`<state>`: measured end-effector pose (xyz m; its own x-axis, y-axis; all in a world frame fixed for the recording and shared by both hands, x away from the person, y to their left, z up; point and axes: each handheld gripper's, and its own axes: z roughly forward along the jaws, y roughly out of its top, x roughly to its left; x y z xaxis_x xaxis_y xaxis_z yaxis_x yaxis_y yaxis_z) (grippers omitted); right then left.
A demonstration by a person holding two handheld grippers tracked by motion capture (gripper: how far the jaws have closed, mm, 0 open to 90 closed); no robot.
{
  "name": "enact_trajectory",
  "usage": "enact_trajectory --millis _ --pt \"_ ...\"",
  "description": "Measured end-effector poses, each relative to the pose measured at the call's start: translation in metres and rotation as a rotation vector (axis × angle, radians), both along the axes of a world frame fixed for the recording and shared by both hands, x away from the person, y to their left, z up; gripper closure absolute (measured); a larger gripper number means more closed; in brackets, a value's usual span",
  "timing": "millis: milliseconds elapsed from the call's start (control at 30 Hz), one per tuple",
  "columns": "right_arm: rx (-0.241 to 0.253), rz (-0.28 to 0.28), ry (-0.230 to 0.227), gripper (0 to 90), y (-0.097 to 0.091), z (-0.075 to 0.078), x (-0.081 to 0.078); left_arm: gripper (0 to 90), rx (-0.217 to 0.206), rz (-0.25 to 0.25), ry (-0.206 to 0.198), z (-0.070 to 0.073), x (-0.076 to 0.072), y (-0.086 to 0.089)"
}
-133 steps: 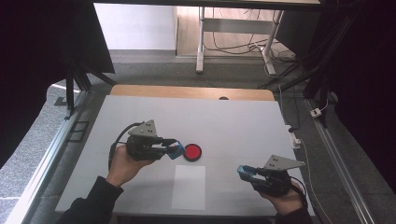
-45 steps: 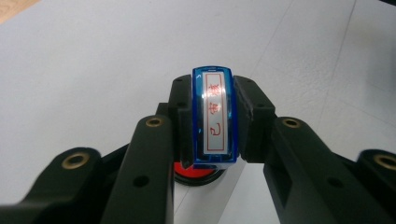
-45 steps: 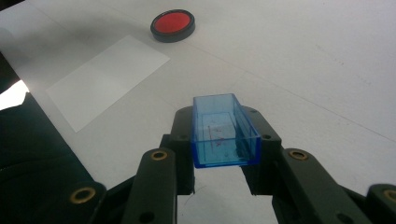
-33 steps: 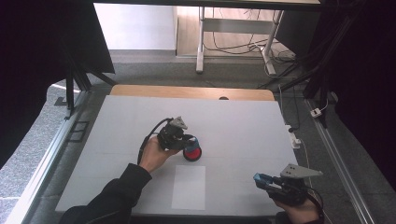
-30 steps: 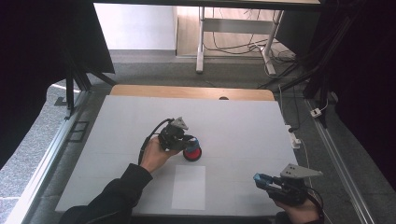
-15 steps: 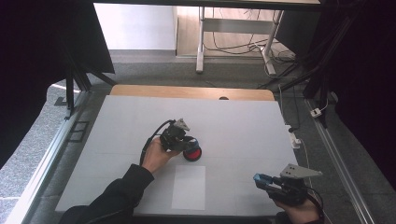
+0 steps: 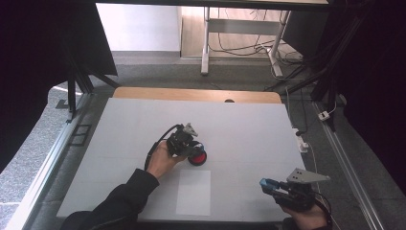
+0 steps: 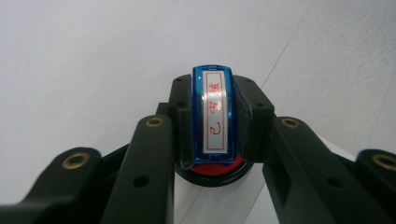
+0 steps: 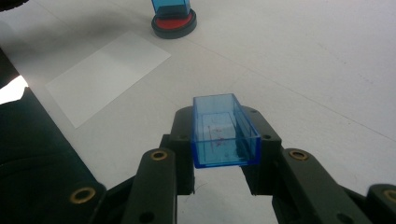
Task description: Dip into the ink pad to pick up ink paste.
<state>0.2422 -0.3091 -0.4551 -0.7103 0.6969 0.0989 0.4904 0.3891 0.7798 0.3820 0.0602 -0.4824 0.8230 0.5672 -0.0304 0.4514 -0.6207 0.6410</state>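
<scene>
The left gripper stands near the middle of the table, pointing down, its jaws clamped on a blue stamp with a white label of red characters. The stamp sits on the red ink pad, a round pad in a black dish. The right gripper rests by the near right corner, its jaws clenched on the stamp's clear blue cap, open side up, held off the table. A white sheet of paper lies flat near the front edge, between the two grippers and just in front of the ink pad.
</scene>
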Motion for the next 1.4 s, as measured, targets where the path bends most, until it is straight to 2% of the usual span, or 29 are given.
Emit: enact_trajectory --millis 133,200,367,533,600,733,800,967,1067,1200,1400 --pt "0.001 0.001 0.0 68.6 0.0 0.0 0.0 71.3 0.039 -0.003 -0.033 0.001 -0.004 -0.006" --pt "-0.001 0.002 0.0 68.6 0.0 0.0 0.0 71.3 0.036 0.003 -0.029 0.001 -0.004 -0.006" --pt "-0.007 0.002 0.0 68.6 0.001 0.0 0.0 71.3 -0.023 0.031 0.031 -0.001 0.002 0.001" --pt "-0.008 0.003 0.0 68.6 0.001 0.0 0.0 71.3 -0.065 0.036 0.066 -0.003 0.007 0.007" --pt "-0.008 0.001 -0.001 68.6 0.001 0.0 0.0 71.3 -0.064 0.034 0.056 -0.003 0.006 0.006" --pt "-0.01 0.001 0.0 68.6 0.001 0.0 0.0 71.2 -0.012 0.021 -0.012 -0.002 -0.003 -0.001" --pt "-0.011 0.002 -0.001 68.5 0.001 0.0 0.0 71.2 0.003 0.013 -0.029 -0.002 -0.005 -0.002" --pt "-0.01 0.002 -0.002 68.5 0.001 0.0 -0.001 70.9 0.003 0.004 -0.03 0.0 -0.004 -0.001" --pt "-0.011 0.002 -0.004 68.5 0.001 0.0 0.0 70.9 -0.035 0.002 -0.019 0.004 -0.005 0.0" --pt "-0.012 0.002 -0.004 68.5 0.001 0.0 -0.001 70.9 -0.056 -0.001 -0.013 0.01 -0.006 0.002" --pt "-0.01 0.004 -0.002 68.5 0.001 0.0 -0.001 70.8 -0.056 -0.005 0.013 0.007 -0.005 0.004"
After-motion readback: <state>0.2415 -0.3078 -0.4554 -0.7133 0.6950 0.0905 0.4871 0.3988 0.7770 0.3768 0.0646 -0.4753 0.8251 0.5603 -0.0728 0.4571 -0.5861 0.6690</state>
